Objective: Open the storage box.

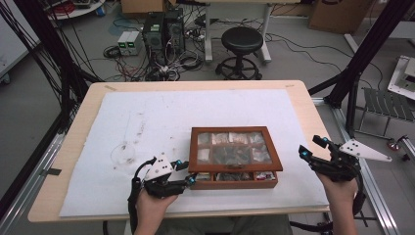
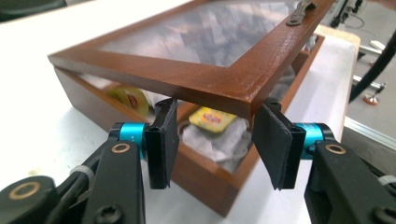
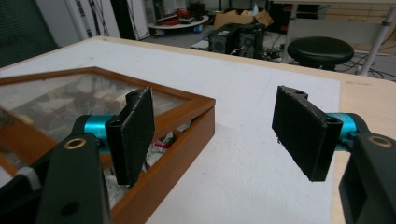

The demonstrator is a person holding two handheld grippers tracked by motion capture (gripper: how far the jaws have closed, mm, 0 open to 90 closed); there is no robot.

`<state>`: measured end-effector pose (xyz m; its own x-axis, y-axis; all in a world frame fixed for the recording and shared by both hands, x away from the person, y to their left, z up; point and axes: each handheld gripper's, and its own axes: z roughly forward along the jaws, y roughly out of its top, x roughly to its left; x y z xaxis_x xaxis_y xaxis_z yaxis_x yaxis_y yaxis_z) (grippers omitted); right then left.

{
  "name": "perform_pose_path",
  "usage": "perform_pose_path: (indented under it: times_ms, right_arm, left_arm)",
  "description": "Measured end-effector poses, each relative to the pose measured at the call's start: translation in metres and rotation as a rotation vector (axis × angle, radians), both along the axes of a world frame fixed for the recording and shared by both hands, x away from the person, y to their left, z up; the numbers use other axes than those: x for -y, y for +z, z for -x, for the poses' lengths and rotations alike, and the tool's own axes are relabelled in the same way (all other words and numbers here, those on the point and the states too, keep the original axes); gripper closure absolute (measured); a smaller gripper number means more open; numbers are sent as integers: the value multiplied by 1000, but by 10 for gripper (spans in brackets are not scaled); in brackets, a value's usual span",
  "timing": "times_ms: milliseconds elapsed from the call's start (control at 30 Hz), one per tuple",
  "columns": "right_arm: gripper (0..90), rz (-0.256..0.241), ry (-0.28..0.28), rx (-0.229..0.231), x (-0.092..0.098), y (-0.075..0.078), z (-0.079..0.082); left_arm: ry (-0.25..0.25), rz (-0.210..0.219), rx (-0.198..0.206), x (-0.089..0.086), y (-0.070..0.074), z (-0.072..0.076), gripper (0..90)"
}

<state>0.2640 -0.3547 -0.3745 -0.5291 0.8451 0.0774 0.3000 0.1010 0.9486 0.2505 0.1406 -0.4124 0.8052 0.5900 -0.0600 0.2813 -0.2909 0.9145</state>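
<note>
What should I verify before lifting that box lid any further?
1. Left tongs at the lid's near corner: ok, pads straddle it, jaws open.
2. Firm grip on lid: not ok, pads not clamped on the wood.
3. Lid already raised off the wooden box: ok, front gap shows tea packets.
4. Right tongs free: ok, open, beside the box's right corner, holding nothing.
5. Latch unhooked: cannot tell.
6. Box flat on the white sheet: ok.
</note>
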Motion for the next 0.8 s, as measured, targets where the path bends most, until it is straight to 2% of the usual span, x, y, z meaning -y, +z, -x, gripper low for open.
perform_pose_path:
  times_ms: [133,167,200,233,367,467,567,600,667,800]
  right_arm:
    - [307,10,39,-2,6,-2,2]
    - [307,28,80,-19,9,-4,3]
    - [307,28,80,-19,9,-4,3]
    - [308,60,114,-27,8,-7,3]
    - [318,123,183,-34,-3,-13,2]
    - [343,145,213,-39,-18,-16,0]
    - [346,157,222,-31,-29,-17,-2]
    - [350,163,215,-21,-40,-18,-4]
    - [354,161,196,-13,-51,-17,-6]
    - [411,155,185,27,-65,-12,-11]
  left_arm:
    - [17,10,13,0,5,-2,507]
    - [23,23,17,0,9,-3,507]
    - [23,23,17,0,9,-3,507]
    - [29,33,24,1,12,-4,508]
    - [36,38,37,1,17,-6,500]
    - [46,41,54,2,23,-10,497]
    - [47,37,57,3,26,-11,486]
    - [50,35,60,3,28,-12,486]
    - [47,35,63,3,30,-13,487]
    - [55,34,71,2,33,-15,487]
